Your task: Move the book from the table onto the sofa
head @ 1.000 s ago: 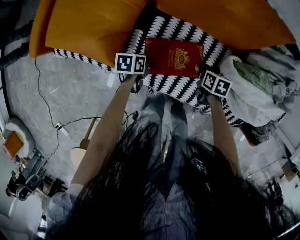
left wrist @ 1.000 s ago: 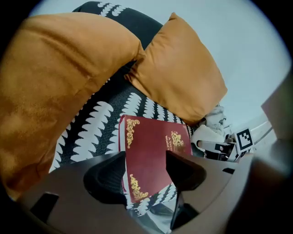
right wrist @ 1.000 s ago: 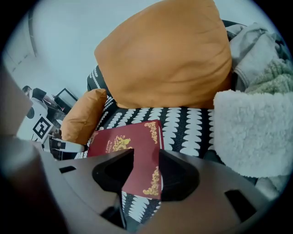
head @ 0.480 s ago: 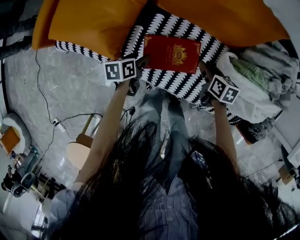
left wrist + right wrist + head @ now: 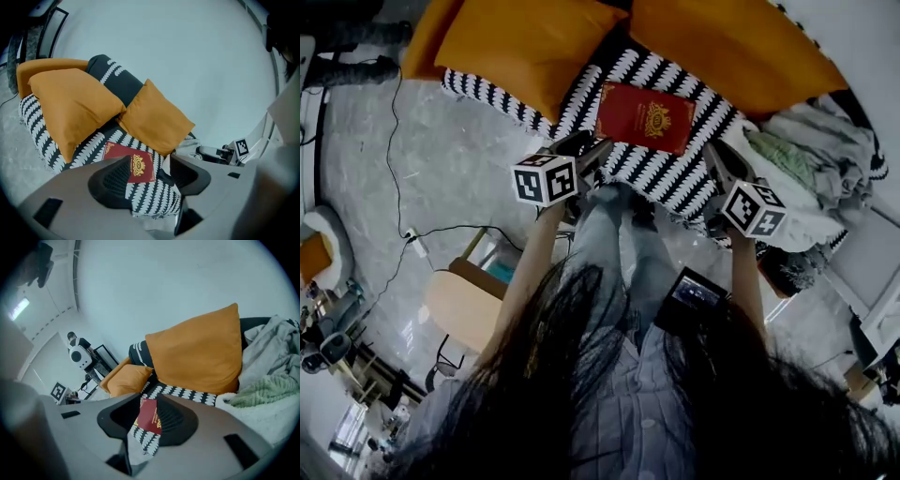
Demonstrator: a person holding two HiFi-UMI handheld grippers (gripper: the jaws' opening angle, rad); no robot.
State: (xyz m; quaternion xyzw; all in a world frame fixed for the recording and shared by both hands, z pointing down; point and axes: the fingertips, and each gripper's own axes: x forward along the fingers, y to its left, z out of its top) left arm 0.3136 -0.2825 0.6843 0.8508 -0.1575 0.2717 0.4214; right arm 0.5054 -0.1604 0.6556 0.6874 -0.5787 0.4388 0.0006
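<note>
Now, book (image 5: 644,117) flat on sofa (image 5: 682,184), beyond left claw (image 5: 150,165), apart, right claw (image 5: 146,405) closing, empty

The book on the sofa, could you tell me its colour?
The book is red with a gold emblem; the head view shows it best.

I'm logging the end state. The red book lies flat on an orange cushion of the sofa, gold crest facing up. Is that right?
Not quite. The book lies flat, crest up, on the black-and-white patterned sofa seat, not on a cushion. The two orange cushions stand behind it, against the backrest. The head view shows this best.
</note>
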